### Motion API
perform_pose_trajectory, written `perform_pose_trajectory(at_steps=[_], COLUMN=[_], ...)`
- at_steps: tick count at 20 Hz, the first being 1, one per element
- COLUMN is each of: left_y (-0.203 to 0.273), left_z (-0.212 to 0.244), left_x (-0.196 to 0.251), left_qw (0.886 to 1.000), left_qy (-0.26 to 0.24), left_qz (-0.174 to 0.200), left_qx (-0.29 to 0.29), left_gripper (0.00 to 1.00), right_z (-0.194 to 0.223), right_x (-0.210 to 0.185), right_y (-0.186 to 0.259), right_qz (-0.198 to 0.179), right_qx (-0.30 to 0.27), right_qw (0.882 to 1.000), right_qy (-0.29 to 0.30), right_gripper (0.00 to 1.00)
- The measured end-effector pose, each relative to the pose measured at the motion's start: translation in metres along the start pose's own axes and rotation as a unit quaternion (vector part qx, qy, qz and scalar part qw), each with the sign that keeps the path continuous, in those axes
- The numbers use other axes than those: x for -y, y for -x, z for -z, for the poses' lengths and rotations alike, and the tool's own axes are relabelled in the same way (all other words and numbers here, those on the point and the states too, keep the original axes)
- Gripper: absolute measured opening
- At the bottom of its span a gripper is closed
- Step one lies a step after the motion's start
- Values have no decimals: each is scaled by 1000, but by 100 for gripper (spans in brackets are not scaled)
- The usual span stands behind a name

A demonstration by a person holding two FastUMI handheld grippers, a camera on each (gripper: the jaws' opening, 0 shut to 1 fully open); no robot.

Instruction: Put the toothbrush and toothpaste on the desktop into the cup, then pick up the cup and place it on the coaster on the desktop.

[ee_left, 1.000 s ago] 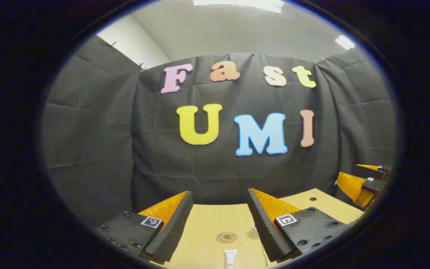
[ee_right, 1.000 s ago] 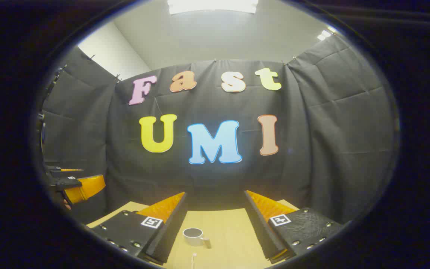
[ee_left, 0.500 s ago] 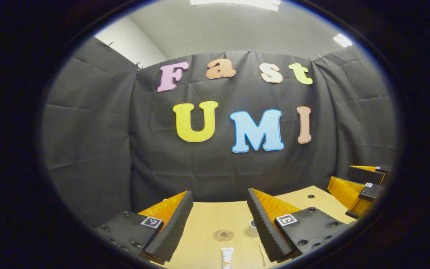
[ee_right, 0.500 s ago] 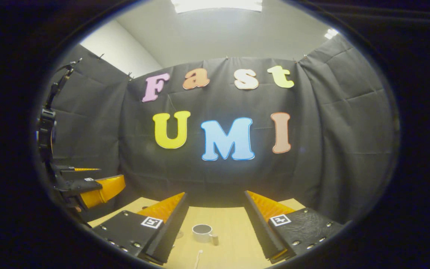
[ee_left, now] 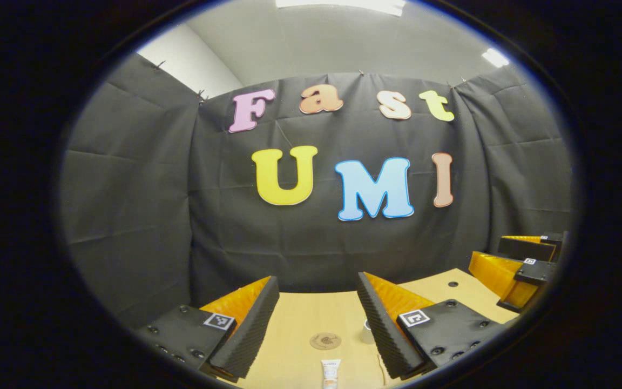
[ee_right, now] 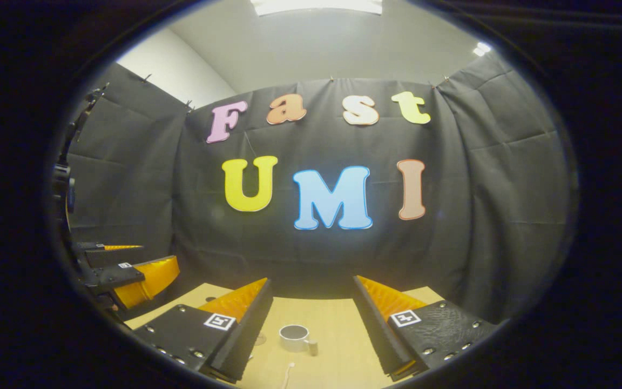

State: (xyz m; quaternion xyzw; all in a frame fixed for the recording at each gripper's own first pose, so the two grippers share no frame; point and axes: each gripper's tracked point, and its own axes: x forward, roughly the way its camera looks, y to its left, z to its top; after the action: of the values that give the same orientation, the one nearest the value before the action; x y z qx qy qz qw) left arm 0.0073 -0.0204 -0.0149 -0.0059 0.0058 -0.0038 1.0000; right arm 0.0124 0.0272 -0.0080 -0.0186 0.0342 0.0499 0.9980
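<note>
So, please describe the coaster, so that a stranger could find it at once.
Start at the wooden desktop below the black cloth wall. Between the left gripper's open fingers lies the coaster, beyond the toothpaste. It alone is a flat brown disc.

Toothpaste [ee_left: 331, 373] and toothbrush [ee_right: 288, 373] cut off by bottom edges.

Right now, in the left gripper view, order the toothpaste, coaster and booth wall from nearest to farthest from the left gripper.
1. Toothpaste: nearest, low between the left gripper's fingers.
2. Coaster: just beyond it on the desktop.
3. Booth wall: farthest, behind the desk.
</note>
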Motion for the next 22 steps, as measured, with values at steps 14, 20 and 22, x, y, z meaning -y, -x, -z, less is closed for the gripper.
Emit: perform_pose_trajectory(at_steps=[14, 20, 22], left_y=[-35, -46, -49], left_z=[88, 175, 203], left_x=[-1, 1, -1], left_qw=[994, 976, 968], left_qy=[-20, 0, 3], left_qz=[17, 45, 48], left_qx=[-109, -212, -245], left_gripper=[95, 95, 95], right_z=[72, 139, 167], right_x=[-8, -32, -38], right_y=[-22, -26, -26], right_qz=[13, -18, -24], right_qx=[-130, -246, -294], right_qw=[991, 969, 956], right_qy=[24, 15, 10], right_gripper=[88, 89, 89])
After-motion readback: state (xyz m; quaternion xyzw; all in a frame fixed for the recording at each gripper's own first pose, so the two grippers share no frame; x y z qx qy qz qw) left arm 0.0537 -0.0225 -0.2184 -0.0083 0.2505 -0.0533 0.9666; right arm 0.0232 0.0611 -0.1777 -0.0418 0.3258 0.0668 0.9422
